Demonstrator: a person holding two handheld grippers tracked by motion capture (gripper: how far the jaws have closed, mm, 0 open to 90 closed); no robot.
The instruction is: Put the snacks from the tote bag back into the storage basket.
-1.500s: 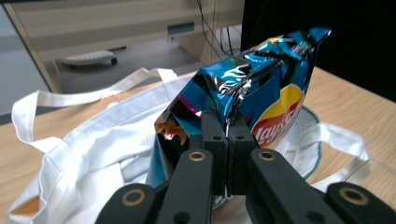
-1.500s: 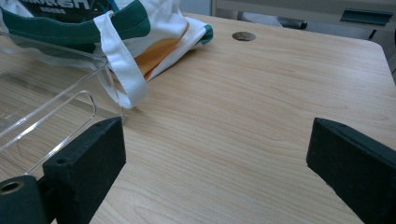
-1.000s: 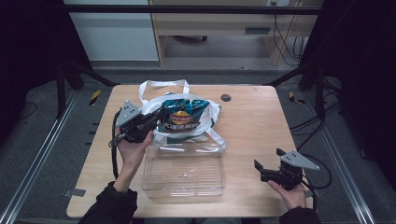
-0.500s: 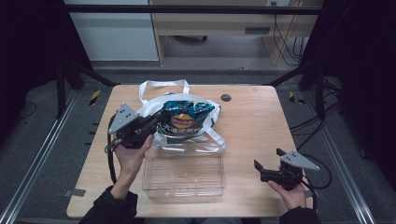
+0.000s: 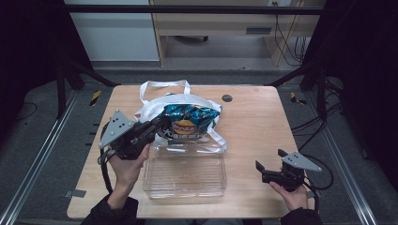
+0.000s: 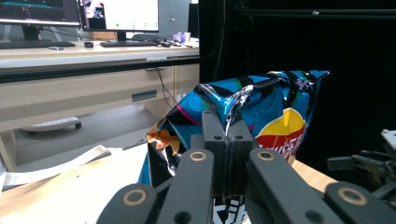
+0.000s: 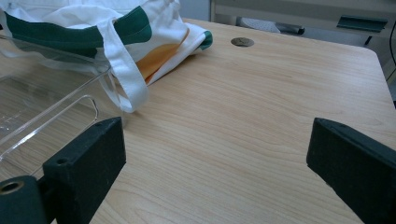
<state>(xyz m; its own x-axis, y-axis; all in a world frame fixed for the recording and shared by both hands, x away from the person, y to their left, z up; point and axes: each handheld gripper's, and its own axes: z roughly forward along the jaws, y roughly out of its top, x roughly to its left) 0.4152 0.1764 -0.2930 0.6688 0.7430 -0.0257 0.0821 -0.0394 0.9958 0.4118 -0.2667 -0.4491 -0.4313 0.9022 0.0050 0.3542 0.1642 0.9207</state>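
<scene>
The wooden table [image 5: 253, 131] has its widest bare stretch on the right half, from the far edge down to the near edge, with just a small round grommet [image 5: 227, 98] set near the far edge. A narrower bare strip runs along the left edge.

The clear plastic tray [image 5: 185, 174] lies at the near middle, its long side close to the near table edge and its far rim tucked under the straps of the white cloth bag [image 5: 155, 104]. That bag lies spread across the middle left, handles pointing toward the far edge; in the right gripper view its green-trimmed strap [image 7: 122, 70] drapes over the tray's corner.

The blue chip bag [image 5: 190, 123] sits above the cloth bag, raised off it and leaning, just beyond the tray's far rim. The left gripper [image 5: 157, 127] has its jaws pressed together on a pinched fold at the chip bag's left end [image 6: 224, 105].

The right gripper [image 5: 261, 169] rests low near the right near corner, well apart from the tray, jaws wide apart with nothing between them.
</scene>
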